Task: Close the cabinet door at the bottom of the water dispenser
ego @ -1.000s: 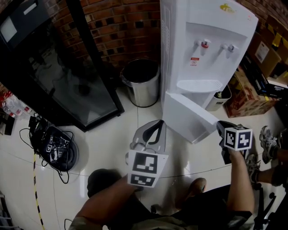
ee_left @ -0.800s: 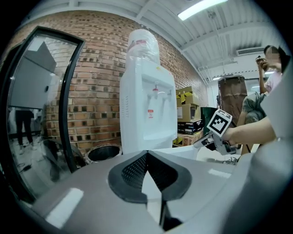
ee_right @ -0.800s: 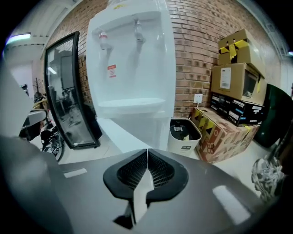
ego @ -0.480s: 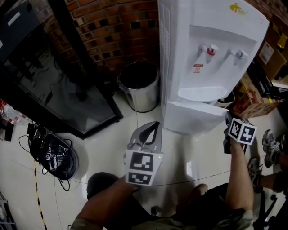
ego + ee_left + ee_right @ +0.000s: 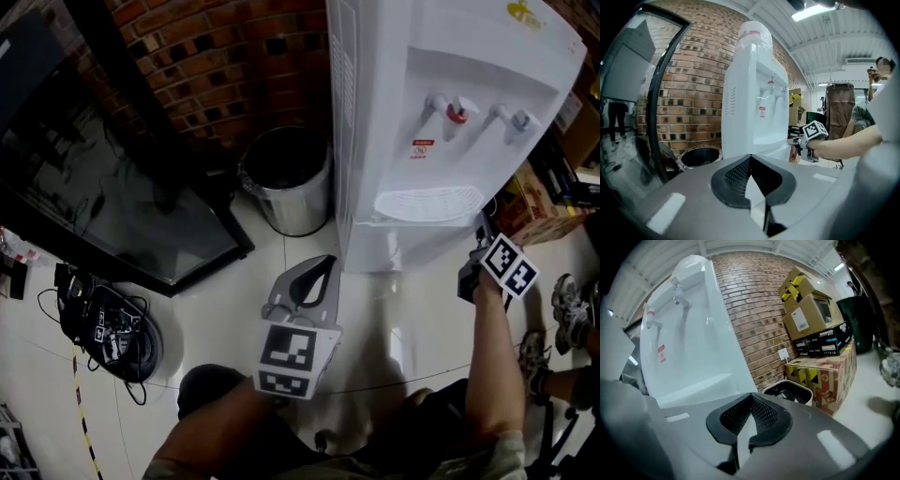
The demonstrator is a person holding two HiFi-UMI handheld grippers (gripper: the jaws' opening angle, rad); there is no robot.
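Observation:
The white water dispenser (image 5: pixel 412 112) stands against the brick wall, and its bottom cabinet door (image 5: pixel 403 246) lies flush with the body. My right gripper (image 5: pixel 467 274) is shut and empty, right beside the door's lower right edge; whether it touches the door I cannot tell. In the right gripper view its jaws (image 5: pixel 751 395) meet with nothing between them, and the dispenser (image 5: pixel 689 348) fills the left. My left gripper (image 5: pixel 328 261) hovers over the floor in front of the dispenser's left corner, shut and empty. The left gripper view shows the dispenser (image 5: pixel 750 103) ahead of the left gripper (image 5: pixel 750 158).
A steel trash bin (image 5: pixel 286 178) stands left of the dispenser, and a black glass-fronted frame (image 5: pixel 122 187) is further left. Tangled cables (image 5: pixel 108 319) lie on the floor at the left. Cardboard boxes (image 5: pixel 815 315) and a small bin (image 5: pixel 787 390) crowd the dispenser's right side.
The cabinet door swung from wide open to flush with the dispenser. My right gripper moved in toward the dispenser with it. The left gripper drifted a little forward.

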